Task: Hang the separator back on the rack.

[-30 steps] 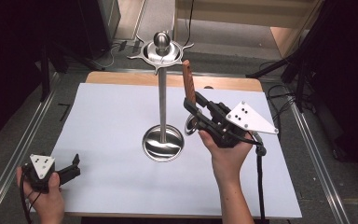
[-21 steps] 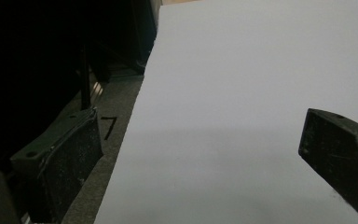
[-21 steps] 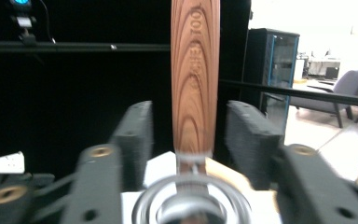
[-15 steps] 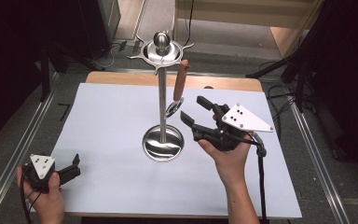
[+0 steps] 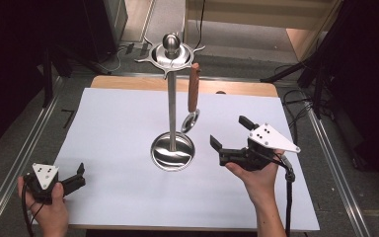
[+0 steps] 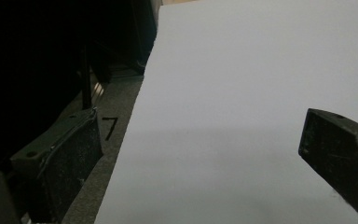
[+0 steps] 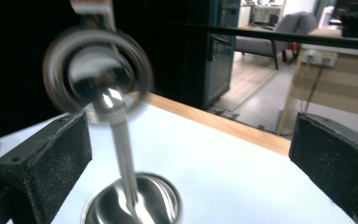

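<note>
At the near left corner of the counter, the left tool rests low in the person's left hand. Its jaws stand apart with nothing between them, over the white sheet that covers the counter. In the left gripper view a hand-drawn "7" can be read on the grey floor strip just beside the sheet's edge; the same mark shows small in the high view. Beyond that strip the left gripper view goes black and nothing can be made out.

Farther in and to the right, the right tool sits in the right hand, released, its jaws having just been opening, with nothing between them. A grey three-cornered plate on top bears small dark dots, and no writing can be read on it. A cable trails back along the forearm.

Near the middle of the counter stands a steel stand, a round dished base, a thin upright post and a spoked top with a ball knob. From one spoke hangs a utensil with a brown wooden handle and a small round metal end, free of both tools and just beside the post. In the right gripper view that round end is blurred and near the camera, and its handle is cut off by the top edge, so its exact kind cannot be told.

Behind the counter's wooden far edge lie cables on the floor and dark stands.
</note>
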A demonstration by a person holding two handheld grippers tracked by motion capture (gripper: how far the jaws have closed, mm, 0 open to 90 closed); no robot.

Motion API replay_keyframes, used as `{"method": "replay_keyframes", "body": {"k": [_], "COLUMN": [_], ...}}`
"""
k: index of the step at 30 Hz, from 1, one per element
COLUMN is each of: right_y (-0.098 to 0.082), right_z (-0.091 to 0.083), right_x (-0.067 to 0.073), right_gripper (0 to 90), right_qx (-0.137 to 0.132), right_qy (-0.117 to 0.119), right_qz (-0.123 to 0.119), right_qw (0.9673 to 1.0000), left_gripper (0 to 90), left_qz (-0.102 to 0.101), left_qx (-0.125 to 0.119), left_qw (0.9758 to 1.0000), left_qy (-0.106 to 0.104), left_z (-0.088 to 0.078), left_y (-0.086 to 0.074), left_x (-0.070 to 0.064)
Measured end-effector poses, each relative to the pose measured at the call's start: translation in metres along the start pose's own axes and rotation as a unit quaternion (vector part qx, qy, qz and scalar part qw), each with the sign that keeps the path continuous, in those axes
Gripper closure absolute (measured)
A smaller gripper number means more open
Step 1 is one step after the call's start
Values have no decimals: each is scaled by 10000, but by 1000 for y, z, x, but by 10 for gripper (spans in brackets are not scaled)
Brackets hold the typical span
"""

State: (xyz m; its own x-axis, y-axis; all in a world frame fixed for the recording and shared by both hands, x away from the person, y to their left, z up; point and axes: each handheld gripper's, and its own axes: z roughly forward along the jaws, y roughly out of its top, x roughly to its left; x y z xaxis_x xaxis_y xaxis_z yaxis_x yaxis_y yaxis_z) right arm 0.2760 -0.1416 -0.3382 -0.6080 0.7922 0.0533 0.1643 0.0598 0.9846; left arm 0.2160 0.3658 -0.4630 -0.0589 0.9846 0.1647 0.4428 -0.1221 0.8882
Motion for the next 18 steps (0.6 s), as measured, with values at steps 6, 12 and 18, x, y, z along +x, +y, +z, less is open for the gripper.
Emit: {"method": "replay_keyframes", "body": {"k": [6,12,18], "right_y": [-16,-37,-59], "right_z": [-7,-9,-11], "right_x": [-11,-22,-35], "right_gripper": [0,0,0], "right_qx": [144,384,555], "right_qy": [-236,-424,-572], "right_qz": [19,65,194], "right_qw": [9996,9983,9966], "left_gripper": [3,3,3], "left_qz": [27,24,29], "left_qx": [-1,-3,-2], "left_qw": [10000,10000,10000], "left_qy": [14,8,12], "left_z": [0,0,0], "left_y": [0,0,0], "left_x": [-1,0,-1]}}
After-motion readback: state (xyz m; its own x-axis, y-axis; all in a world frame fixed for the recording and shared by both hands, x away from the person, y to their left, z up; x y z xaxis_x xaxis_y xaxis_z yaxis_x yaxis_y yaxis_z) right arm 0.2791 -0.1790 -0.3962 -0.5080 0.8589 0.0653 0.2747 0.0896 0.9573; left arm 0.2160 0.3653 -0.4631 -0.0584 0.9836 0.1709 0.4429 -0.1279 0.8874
